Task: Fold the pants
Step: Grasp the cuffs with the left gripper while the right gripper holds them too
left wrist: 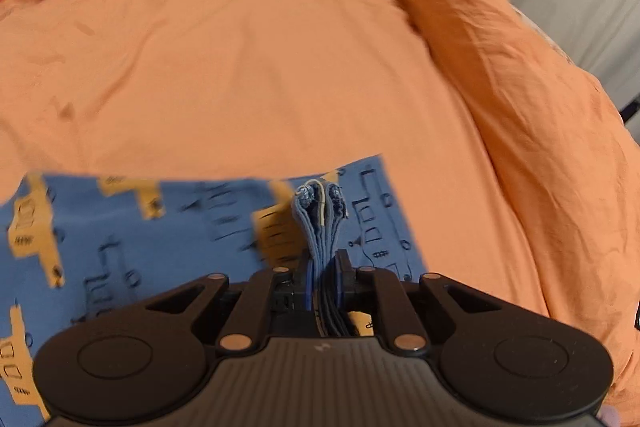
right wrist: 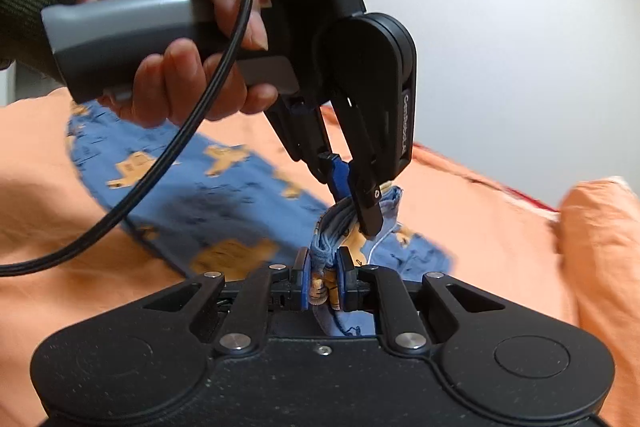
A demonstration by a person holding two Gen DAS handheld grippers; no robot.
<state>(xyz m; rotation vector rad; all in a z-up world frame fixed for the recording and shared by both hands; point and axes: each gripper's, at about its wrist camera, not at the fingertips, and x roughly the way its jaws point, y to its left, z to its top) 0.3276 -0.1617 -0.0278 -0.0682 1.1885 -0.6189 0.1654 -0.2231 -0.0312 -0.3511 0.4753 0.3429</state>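
Pants [left wrist: 168, 227] pinched, right view alone shows hand [right wrist: 180, 39]

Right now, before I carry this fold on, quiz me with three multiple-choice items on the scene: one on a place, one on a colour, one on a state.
1. Where do the pants lie?
A. on an orange bedsheet
B. on a wooden floor
C. in a basket

2. What colour is the pants' fabric?
A. plain green
B. blue with orange print
C. white

3. How do the left gripper and right gripper stand?
A. both open wide
B. only one holds cloth
C. both shut on bunched pants fabric

Answers:
1 A: orange sheet surrounds the pants.
2 B: blue cloth bears orange shapes.
3 C: folded cloth sits pinched between each pair of pads.
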